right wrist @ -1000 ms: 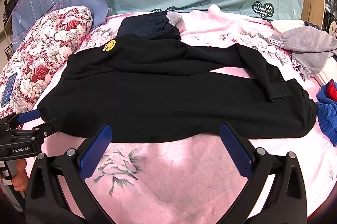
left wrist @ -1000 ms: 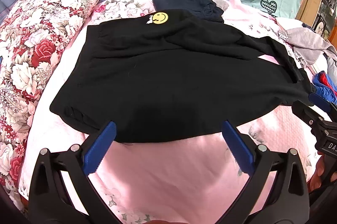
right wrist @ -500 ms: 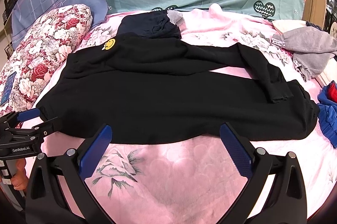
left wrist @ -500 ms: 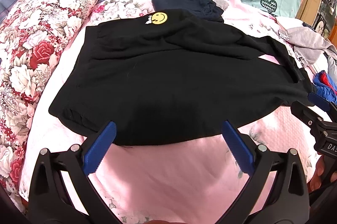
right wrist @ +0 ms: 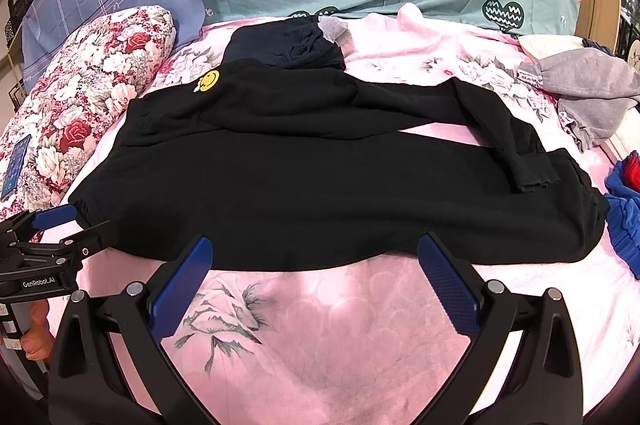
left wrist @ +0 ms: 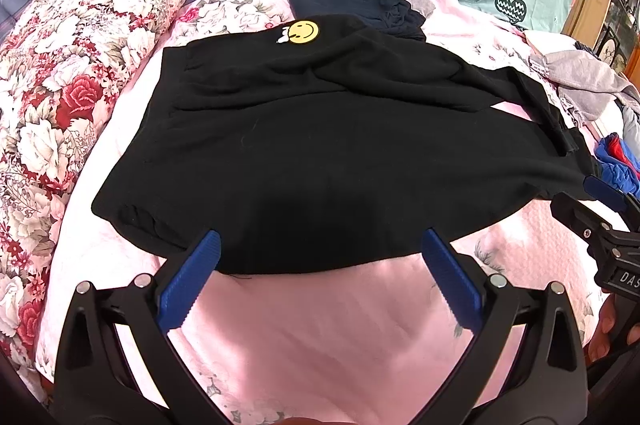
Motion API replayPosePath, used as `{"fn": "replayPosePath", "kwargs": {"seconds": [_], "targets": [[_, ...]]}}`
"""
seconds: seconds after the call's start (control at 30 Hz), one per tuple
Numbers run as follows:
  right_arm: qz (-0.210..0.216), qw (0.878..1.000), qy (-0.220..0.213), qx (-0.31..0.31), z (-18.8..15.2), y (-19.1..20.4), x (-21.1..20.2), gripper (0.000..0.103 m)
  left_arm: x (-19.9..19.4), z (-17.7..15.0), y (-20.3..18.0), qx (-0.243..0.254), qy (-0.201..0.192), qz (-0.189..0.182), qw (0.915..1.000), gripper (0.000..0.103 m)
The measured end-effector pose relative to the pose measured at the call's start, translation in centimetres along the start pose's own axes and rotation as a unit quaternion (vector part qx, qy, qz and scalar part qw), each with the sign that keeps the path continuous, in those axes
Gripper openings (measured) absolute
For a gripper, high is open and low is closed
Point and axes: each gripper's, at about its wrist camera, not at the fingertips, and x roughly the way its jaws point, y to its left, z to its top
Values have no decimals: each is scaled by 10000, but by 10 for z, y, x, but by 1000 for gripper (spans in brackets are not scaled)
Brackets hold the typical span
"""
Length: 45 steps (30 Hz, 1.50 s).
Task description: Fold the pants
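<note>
At the bottom of each view, the left tongs (left wrist: 320, 275) and the right tongs (right wrist: 316, 279) gape wide, holding nothing. Just above them, mid-frame, lie the black pants (right wrist: 320, 177) on the pink bed (right wrist: 320, 325). They look soft and floppy; grab the thick ends.

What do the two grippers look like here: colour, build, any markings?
Both are black plastic frames with silver rivets and two blue ribbed fingers. The left gripper shows white "GenRobot.AI" lettering on its side in the right wrist view; the right gripper shows partial white "DAS" lettering in the left wrist view. Bare fingers grip each handle. No cables visible.
</note>
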Motion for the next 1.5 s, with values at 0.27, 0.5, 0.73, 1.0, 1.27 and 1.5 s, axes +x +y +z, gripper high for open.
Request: {"fn": "replayPosePath", "kwargs": {"seconds": [0.27, 0.5, 0.73, 1.0, 1.27, 1.5], "targets": [[-15, 9982, 291, 522, -8, -30, 16, 102, 25, -18, 77, -1049, 667, -436, 9913, 101], [15, 9967, 428, 691, -9, -38, 30, 102, 19, -27, 158, -2181, 626, -540, 9724, 100], [35, 9961, 501, 722, -7, -40, 40, 102, 40, -13, 173, -2394, 668, -538, 9671, 100], [-149, 9938, 461, 1004, -6, -62, 38, 102, 73, 22, 179, -2564, 758, -507, 9623, 58], [-644, 9766, 579, 1971, -14, -137, 35, 102, 58, 23, 160, -2250, 428, -409, 9726, 14], [-1394, 9450, 398, 2932, -25, -214, 16, 102, 47, 25, 166, -2310, 300, -526, 9711, 14]]}}
